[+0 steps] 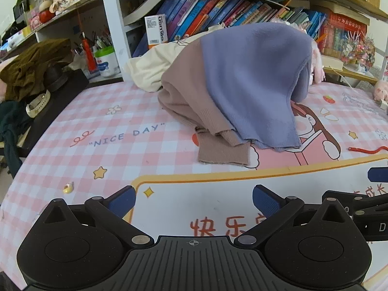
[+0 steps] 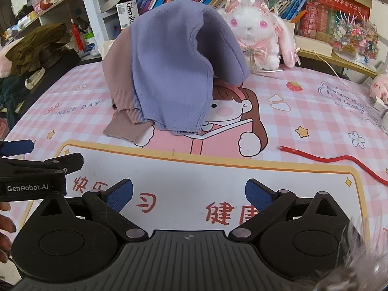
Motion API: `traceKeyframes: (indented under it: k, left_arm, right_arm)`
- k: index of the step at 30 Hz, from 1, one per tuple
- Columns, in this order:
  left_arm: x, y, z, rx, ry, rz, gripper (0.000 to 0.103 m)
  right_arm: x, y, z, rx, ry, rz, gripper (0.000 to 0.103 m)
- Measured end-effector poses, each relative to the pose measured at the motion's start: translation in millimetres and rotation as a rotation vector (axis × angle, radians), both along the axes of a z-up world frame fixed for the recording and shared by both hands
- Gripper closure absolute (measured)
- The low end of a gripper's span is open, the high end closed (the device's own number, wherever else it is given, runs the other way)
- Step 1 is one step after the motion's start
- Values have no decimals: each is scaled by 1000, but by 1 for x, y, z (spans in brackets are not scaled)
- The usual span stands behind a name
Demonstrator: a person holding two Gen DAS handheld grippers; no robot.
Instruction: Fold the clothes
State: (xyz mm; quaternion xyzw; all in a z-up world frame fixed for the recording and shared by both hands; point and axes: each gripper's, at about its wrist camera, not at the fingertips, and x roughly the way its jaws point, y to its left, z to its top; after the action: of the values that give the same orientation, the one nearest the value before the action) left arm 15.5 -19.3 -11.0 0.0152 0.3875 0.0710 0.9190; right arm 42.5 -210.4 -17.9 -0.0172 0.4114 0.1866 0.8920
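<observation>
Both-handed and empty: the left gripper (image 1: 194,200) and the right gripper (image 2: 189,194) hover side by side with blue pads spread wide, grasping nothing, low over the pink checked cartoon-print desk mat (image 2: 72,111). Beyond them, mid-desk, a lilac and dusty-pink knitted sweater (image 1: 245,82) lies heaped in a tall hump, its ribbed pink cuff (image 1: 223,152) flat on the mat. What props the hump is hidden. From the left view, the sweater covers most of the white plush rabbit (image 2: 254,29). A cream garment (image 1: 150,68) lies behind, partly covered.
</observation>
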Motion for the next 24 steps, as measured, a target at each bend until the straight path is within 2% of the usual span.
traceKeyframes:
  k: [8,15,24]
  left_arm:
    - [-5,-21,0,-59,-20,-19,0]
    - [1,-52,1,43,-13,-43,0]
    - [32,-74,13,98,-54,-64,0]
  right_arm:
    - [3,-24,-1,42,0,16,3]
    - [21,-56,1,191,53,-27,3]
    - [49,-93,2,375,134,-91,4]
